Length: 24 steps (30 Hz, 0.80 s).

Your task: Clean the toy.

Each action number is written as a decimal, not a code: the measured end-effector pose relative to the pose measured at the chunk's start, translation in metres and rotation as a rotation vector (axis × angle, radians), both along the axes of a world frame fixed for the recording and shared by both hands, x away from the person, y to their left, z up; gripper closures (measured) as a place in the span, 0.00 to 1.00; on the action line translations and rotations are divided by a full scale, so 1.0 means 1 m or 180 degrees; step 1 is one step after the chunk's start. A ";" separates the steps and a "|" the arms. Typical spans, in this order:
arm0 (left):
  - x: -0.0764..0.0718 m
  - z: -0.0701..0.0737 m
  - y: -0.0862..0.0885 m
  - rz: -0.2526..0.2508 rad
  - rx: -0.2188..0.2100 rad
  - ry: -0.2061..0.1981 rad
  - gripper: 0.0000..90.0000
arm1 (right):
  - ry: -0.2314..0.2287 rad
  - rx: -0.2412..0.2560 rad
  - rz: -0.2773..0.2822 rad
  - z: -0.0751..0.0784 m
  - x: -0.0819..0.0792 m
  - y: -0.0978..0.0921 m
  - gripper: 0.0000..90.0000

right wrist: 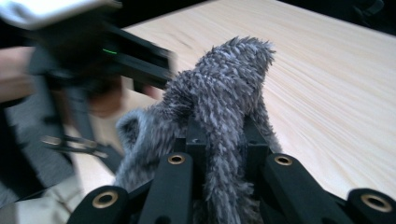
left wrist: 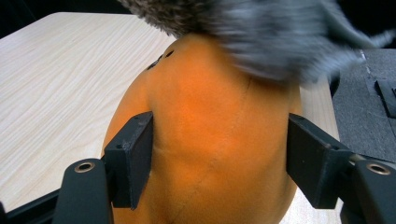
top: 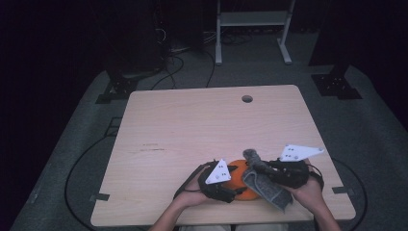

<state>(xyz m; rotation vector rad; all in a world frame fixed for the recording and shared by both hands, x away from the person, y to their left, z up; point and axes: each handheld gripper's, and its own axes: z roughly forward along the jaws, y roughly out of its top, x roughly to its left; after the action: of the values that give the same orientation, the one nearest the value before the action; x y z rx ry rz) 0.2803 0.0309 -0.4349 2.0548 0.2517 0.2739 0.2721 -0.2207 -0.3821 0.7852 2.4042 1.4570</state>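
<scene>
Orange plush thing (left wrist: 210, 140) sits near the table's (top: 192, 125) front edge, left gripper (left wrist: 219, 161) clamped around it. Right gripper (right wrist: 219, 154) is pinched tight on the fuzzy grey cloth (right wrist: 224, 93) draped over it. I'd hold the plush steady and pull the cloth slowly.
</scene>
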 end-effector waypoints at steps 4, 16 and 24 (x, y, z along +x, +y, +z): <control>0.003 0.001 0.008 0.0035 0.0001 0.0034 0.33 | -0.0089 -0.0065 0.0076 0.003 -0.002 0.012 0.86; 0.015 0.000 0.020 0.0180 -0.0189 0.0290 0.34 | 0.0109 0.0032 -0.0179 -0.013 0.007 -0.019 0.86; 0.024 -0.001 0.030 0.0378 -0.0357 0.0485 0.35 | 0.0059 0.0044 -0.0003 -0.014 0.004 -0.008 0.86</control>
<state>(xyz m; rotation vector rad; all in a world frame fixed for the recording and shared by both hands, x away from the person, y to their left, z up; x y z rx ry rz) 0.3047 0.0613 -0.4357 1.9547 0.4735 0.1716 0.2762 -0.2284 -0.3958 0.8064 2.4096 1.4738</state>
